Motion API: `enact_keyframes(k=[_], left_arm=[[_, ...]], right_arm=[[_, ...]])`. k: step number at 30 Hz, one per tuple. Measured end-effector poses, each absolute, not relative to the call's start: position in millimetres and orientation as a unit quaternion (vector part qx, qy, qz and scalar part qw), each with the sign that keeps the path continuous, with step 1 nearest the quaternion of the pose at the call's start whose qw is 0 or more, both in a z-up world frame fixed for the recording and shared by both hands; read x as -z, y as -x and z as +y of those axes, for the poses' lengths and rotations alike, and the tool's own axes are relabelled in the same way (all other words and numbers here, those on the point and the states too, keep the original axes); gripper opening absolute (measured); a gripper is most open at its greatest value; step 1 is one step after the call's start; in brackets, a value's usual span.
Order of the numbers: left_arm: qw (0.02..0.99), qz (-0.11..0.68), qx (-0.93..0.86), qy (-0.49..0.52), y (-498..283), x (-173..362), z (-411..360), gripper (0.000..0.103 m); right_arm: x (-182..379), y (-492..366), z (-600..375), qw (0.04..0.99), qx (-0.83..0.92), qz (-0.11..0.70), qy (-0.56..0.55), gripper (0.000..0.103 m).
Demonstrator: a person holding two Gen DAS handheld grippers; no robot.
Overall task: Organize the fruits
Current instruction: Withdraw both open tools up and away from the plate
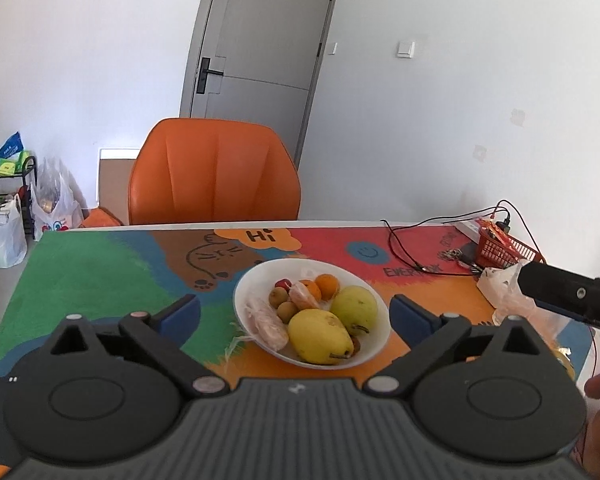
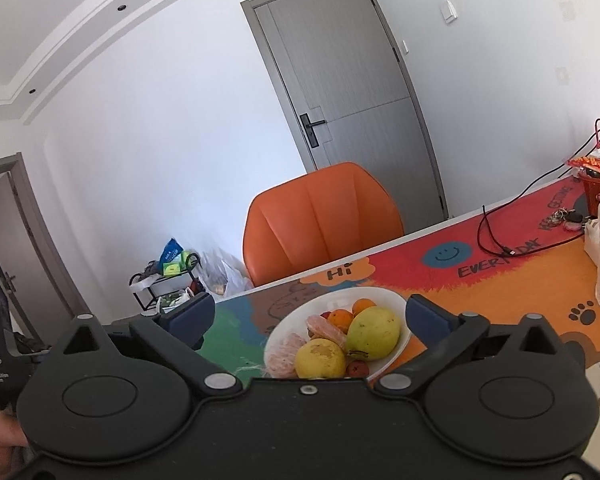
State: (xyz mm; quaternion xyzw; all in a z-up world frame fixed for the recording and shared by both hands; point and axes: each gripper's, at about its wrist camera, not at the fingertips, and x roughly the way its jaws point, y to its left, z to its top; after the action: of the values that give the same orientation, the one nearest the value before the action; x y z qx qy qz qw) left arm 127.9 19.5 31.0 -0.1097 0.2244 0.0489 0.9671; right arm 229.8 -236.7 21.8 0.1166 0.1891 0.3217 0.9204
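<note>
The table's colourful mat (image 1: pixel 100 272) lies under both your tools. The white bowl (image 1: pixel 252 280) of fruit sits just ahead, between the spread fingers of your left gripper (image 1: pixel 294 312) and your right gripper (image 2: pixel 310 314) — both released, grasping nothing. A yellow pear (image 1: pixel 318 336) lies nearest you.

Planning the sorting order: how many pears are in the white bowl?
2. A yellow pear lies at the near edge of the white bowl; a yellow-green pear sits just behind it, to its right. Smaller fruit crowds behind them, so something may be hidden.
</note>
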Motion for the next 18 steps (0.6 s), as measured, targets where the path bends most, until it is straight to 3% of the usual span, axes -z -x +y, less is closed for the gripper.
enact_keyframes(k=[18], left_arm=[[0.975,0.209,-0.031,0.071,-83.7,-56.0,7.6,0.103]], right_arm=[[-42.1,-187.5,-252.5,0.922,-0.329,0.180,-0.095,0.103]])
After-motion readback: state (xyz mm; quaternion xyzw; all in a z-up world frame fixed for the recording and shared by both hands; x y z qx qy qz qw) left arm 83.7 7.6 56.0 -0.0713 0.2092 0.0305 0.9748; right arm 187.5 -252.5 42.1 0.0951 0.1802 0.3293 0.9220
